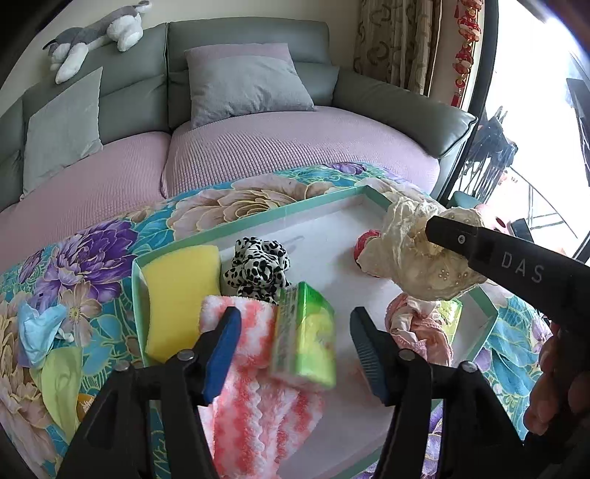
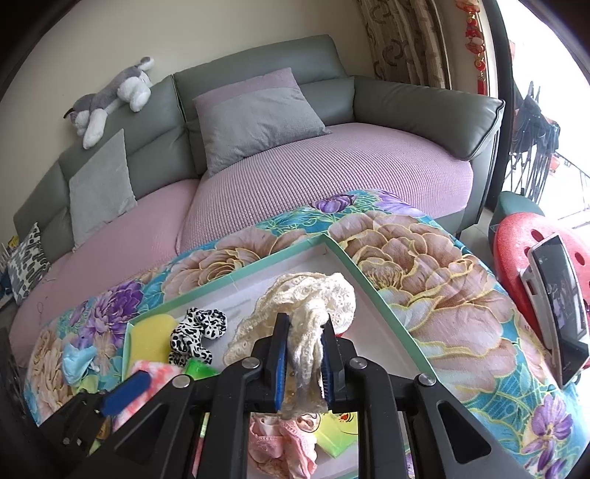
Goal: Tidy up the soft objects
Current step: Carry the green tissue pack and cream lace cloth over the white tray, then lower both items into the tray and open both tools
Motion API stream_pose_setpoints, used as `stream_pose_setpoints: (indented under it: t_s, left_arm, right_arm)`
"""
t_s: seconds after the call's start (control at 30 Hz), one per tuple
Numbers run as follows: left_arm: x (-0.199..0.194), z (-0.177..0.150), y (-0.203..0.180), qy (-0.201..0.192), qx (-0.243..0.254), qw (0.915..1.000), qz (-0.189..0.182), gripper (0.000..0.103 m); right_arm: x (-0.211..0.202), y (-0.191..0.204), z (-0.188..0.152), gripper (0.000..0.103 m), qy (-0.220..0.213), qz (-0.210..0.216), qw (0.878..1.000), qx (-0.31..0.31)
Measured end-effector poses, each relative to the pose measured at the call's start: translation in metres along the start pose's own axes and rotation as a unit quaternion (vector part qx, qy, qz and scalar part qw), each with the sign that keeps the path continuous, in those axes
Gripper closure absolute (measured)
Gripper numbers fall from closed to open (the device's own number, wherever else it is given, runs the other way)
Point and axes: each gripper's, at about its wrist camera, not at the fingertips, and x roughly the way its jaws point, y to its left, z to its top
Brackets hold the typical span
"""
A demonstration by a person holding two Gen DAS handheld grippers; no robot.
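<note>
A white tray with a teal rim [image 1: 258,217] lies on a floral quilt. In it are a yellow sponge [image 1: 177,294], a leopard-print scrunchie [image 1: 258,265], a pink-and-white fuzzy towel [image 1: 254,405], a pink lace garment [image 1: 416,328] and a red item [image 1: 365,239]. My left gripper [image 1: 295,320] is open. A green packaged sponge [image 1: 304,335], blurred, sits between its jaws above the towel, touching neither pad. My right gripper [image 2: 304,353] is shut on a cream lace cloth [image 2: 313,298], which hangs over the tray's right side [image 2: 368,291].
A blue cloth [image 1: 37,328] and a light green cloth [image 1: 62,383] lie on the quilt left of the tray. Behind are a grey sofa [image 1: 239,33] with cushions and a husky plush [image 1: 99,33]. At the right stands a red stool [image 2: 516,239] holding a phone [image 2: 556,306].
</note>
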Motion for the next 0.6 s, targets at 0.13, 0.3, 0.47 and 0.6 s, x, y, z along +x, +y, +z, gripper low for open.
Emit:
stream_pose_setpoints:
  t_s: [0.13,0.3,0.47,0.6]
  left_arm:
    - [-0.003,0.001,0.005,0.0,-0.004,1.0,0.005,0.034]
    - [-0.013,0.004,0.011,-0.007,-0.009,0.9998,0.017,0.019]
    - [-0.027,0.007,0.027,-0.025,-0.03,0.9984,0.041,0.01]
    - [-0.036,0.006,0.049,-0.04,-0.055,0.995,0.073,0.001]
  right_arm:
    - [-0.003,0.001,0.001,0.049,-0.002,-0.01,1.0,-0.001]
    - [-0.012,0.004,0.003,0.038,-0.01,-0.013,1.0,-0.006]
    - [-0.017,0.003,0.004,0.015,-0.012,-0.025,1.0,-0.005]
    - [-0.019,0.003,0.001,0.0,-0.003,-0.035,0.999,0.002]
